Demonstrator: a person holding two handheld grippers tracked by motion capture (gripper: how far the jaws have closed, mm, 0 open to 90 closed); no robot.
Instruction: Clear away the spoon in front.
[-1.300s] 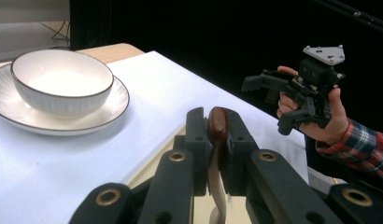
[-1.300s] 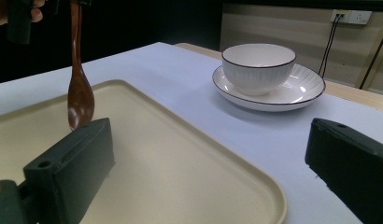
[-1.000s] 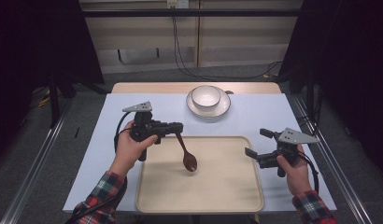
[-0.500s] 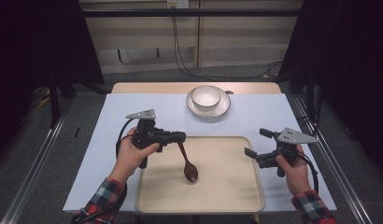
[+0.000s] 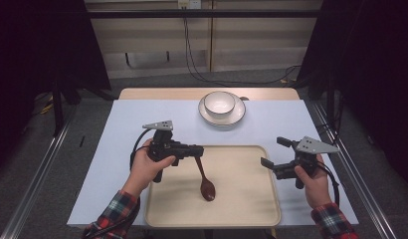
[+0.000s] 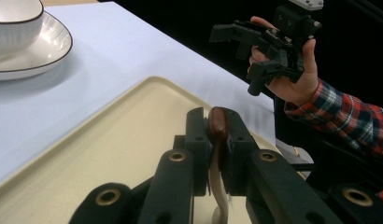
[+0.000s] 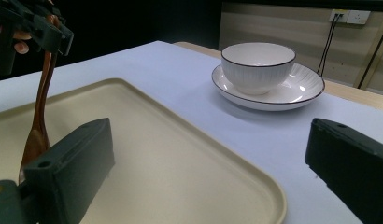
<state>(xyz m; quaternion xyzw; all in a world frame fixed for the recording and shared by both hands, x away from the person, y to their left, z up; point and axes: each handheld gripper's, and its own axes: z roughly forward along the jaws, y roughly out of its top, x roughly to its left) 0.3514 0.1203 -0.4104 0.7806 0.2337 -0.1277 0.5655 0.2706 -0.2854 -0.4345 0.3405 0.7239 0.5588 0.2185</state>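
— Two grippers, one job: what holds what?

— Nearest us, the left gripper (image 5: 194, 151) is clenched on the upper handle of the dark brown wooden spoon (image 5: 206, 180). From the handle the spoon hangs steeply, its bowl low over, perhaps resting on, the cream rectangular plastic tray (image 5: 252, 219); contact cannot be told. The right gripper (image 5: 271, 155) waits at the tray's right edge, jaws spread wide and grasping nothing.

— How should the step in hand be done well?

— My judgement: the spoon is being set down in the tray. Lower until the bowl bears on the tray floor, tip the handle flat, and only then release, so it does not topple or skid. Keep the right gripper clear.

— And beyond?

— On the pale blue table cover (image 5: 142, 114), the white ribbed bowl with a dark rim (image 5: 220, 103) sits on its matching saucer (image 5: 236, 117), well apart from the tray.

— Any writing or brand?

— None legible.
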